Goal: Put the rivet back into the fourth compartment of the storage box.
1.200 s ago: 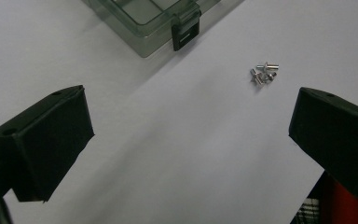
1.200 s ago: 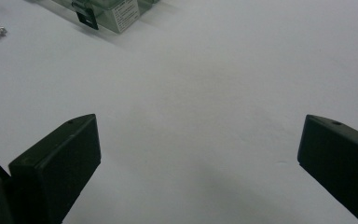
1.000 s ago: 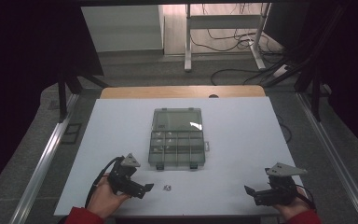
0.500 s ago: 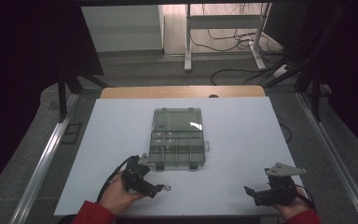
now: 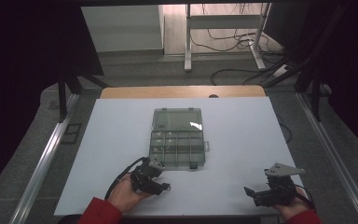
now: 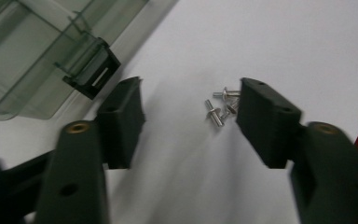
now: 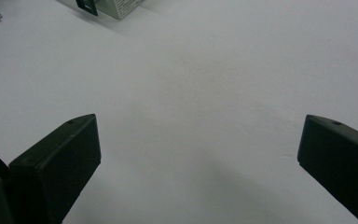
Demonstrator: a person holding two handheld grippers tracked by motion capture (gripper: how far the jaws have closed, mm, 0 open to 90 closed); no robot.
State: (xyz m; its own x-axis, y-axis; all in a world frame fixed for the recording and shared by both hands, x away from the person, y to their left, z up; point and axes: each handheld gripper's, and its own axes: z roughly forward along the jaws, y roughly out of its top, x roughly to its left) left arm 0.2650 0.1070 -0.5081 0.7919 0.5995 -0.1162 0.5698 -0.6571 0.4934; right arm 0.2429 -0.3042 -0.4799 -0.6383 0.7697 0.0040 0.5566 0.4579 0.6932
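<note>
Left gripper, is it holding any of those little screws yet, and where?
Nothing held yet: the left gripper, jaws just closing, stands around the screws without pressing them.

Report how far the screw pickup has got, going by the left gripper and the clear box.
Done: the left gripper has come to the small pile of metal screws beside the clear compartment box, and its jaws have just been closing.
In hand: the pads stand either side of the pile, not yet pressing on it.
Left: closing on a screw, lifting it, carrying it to the box. The right gripper waits open over bare table.
</note>
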